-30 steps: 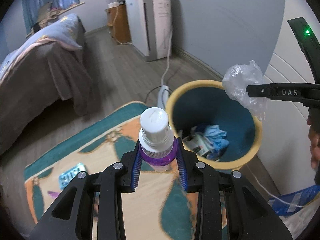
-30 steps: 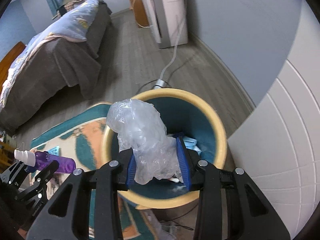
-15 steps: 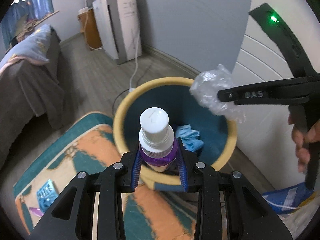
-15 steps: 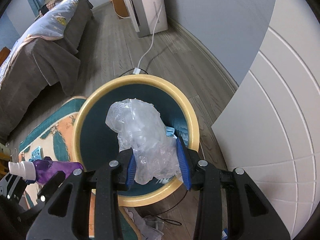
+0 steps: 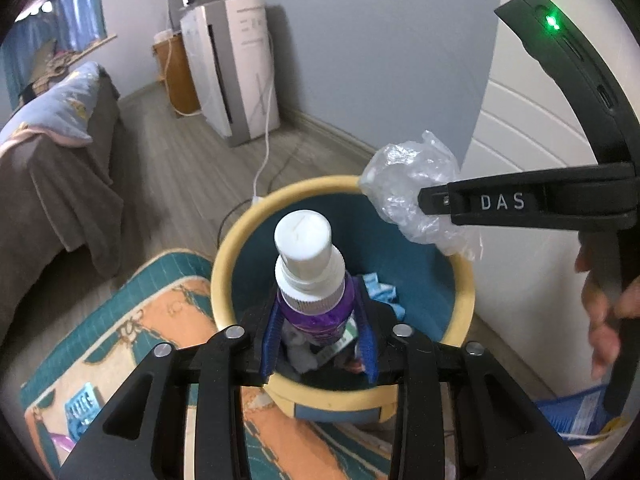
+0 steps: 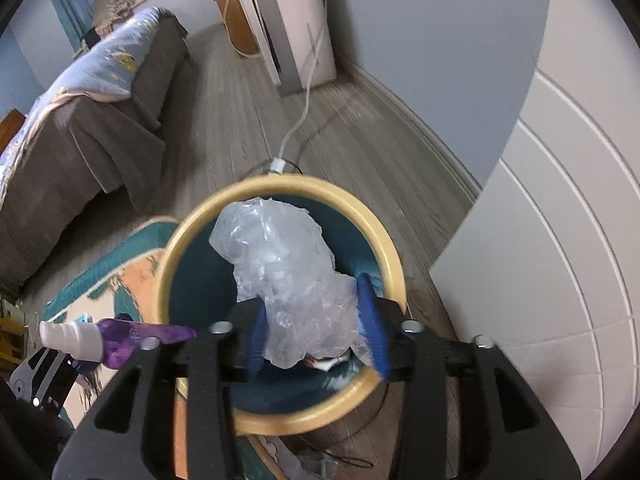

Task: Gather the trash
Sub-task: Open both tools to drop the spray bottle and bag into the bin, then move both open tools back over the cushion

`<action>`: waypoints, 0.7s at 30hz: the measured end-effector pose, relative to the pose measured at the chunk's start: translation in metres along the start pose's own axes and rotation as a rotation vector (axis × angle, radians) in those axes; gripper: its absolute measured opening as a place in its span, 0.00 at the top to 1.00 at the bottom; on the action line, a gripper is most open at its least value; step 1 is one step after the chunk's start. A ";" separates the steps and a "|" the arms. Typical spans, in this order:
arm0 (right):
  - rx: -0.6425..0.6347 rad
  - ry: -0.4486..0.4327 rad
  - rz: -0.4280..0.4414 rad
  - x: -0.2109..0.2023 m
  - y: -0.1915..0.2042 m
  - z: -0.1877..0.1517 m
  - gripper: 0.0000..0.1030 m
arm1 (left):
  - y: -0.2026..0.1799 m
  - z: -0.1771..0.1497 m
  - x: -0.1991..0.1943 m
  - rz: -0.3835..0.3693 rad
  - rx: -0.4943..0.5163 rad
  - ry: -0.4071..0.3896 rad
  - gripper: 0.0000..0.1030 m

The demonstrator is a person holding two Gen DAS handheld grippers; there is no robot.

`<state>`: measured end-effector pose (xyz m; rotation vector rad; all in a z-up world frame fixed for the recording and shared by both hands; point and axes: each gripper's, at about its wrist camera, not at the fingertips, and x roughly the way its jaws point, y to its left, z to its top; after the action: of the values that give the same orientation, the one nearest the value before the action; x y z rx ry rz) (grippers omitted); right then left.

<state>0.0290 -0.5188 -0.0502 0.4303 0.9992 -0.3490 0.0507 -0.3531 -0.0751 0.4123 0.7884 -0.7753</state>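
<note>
- The bin (image 5: 224, 280), yellow-rimmed with a teal inside, stands on the wooden floor (image 6: 360, 132) at the edge of a patterned rug (image 5: 132, 320), near a white panelled wall (image 6: 560, 240).
- Inside the bin lie blue scraps (image 5: 384, 290) and other crumpled litter; the details are unclear.
- The left gripper (image 5: 318, 344) points down over the near side of the bin, its blue-padded fingers (image 5: 270, 340) closed narrow around a purple bottle (image 5: 316, 308) with a white cap, held upright above the opening.
- The right gripper (image 6: 316, 340) reaches over the bin's rim from the wall side, its fingers (image 6: 370, 320) clamped on a crumpled clear plastic bag (image 6: 288, 280) that hangs above the bin's mouth.
- A person's hand (image 5: 604, 320) grips the right gripper's handle.
- A blue packet (image 5: 82, 402) lies on the rug, well apart from the bin.
</note>
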 end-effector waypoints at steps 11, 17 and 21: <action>0.023 -0.030 -0.029 -0.007 0.011 0.006 0.09 | 0.024 -0.009 -0.022 0.059 -0.041 0.007 0.09; 0.018 -0.025 0.022 -0.013 0.037 0.006 0.06 | 0.051 -0.024 -0.042 0.110 -0.058 0.029 0.07; -0.038 -0.016 0.041 -0.013 0.070 0.003 0.06 | 0.086 -0.043 -0.062 0.133 -0.134 0.043 0.06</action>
<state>0.0572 -0.4588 -0.0242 0.4119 0.9786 -0.2958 0.0664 -0.2427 -0.0512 0.3582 0.8390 -0.5874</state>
